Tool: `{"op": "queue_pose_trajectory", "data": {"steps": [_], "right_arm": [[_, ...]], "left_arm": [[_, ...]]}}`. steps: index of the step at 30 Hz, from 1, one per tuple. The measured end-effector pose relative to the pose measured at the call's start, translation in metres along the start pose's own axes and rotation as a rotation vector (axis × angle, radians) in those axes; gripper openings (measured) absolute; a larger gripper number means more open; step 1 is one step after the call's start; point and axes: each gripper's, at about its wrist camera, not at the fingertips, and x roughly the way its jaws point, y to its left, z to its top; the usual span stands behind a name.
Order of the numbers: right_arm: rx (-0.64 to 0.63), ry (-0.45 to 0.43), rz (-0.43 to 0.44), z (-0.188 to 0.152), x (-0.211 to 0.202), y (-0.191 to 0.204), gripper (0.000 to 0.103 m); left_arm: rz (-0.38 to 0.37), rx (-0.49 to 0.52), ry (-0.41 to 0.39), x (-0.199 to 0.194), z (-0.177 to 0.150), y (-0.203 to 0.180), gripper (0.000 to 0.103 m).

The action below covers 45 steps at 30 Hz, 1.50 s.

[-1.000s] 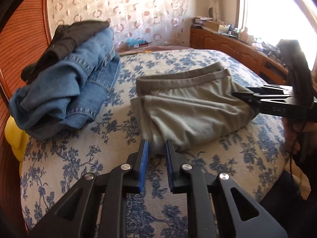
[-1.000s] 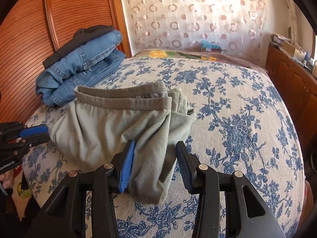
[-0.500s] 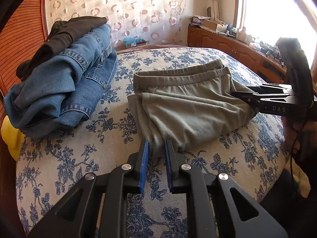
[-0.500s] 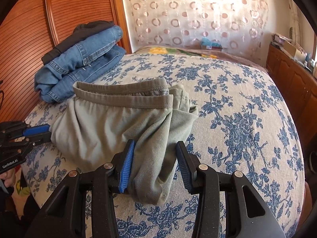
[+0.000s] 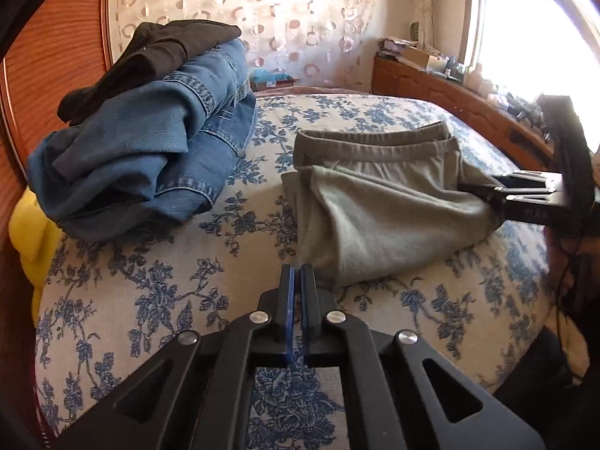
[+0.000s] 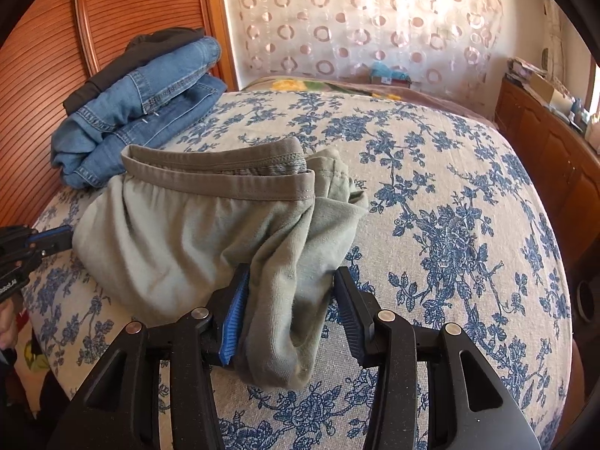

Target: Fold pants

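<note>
Both right fingers (image 6: 234, 317) flanking bunched pants (image 6: 195, 240)

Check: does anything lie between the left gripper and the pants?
Nothing visible does. The left gripper, whose jaws have just been closing with no cloth seen between them, sits at the pants' near corner on bare bedspread. The jeans lie apart, further left.
</note>
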Motion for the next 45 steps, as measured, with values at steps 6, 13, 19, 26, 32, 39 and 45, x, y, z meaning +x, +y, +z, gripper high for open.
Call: {"op": "queue_pose_trajectory", "data": {"steps": [6, 13, 19, 26, 32, 39, 45], "right_arm": [[0.005, 0.000, 0.007, -0.001, -0.001, 0.000, 0.045], [0.015, -0.002, 0.016, -0.001, -0.001, -0.002, 0.045], [0.009, -0.025, 0.025, -0.001, -0.007, -0.001, 0.045], [0.031, -0.072, 0.059, 0.011, -0.024, -0.010, 0.045], [0.001, -0.080, 0.060, 0.032, -0.029, -0.010, 0.045], [-0.020, -0.032, 0.085, 0.044, -0.011, -0.009, 0.037], [0.012, -0.020, 0.127, 0.048, 0.000, -0.012, 0.018]], "left_arm": [[-0.020, 0.000, -0.003, -0.003, -0.001, -0.005, 0.001], [0.004, 0.041, -0.043, -0.017, 0.012, -0.013, 0.025], [-0.032, 0.047, -0.047, -0.009, 0.028, -0.019, 0.045], [-0.050, 0.035, -0.058, 0.001, 0.045, -0.024, 0.068], [-0.056, 0.000, -0.090, 0.004, 0.058, -0.021, 0.068], [-0.047, -0.006, -0.094, 0.010, 0.066, -0.019, 0.068], [-0.051, 0.009, -0.083, 0.015, 0.067, -0.020, 0.068]]}}
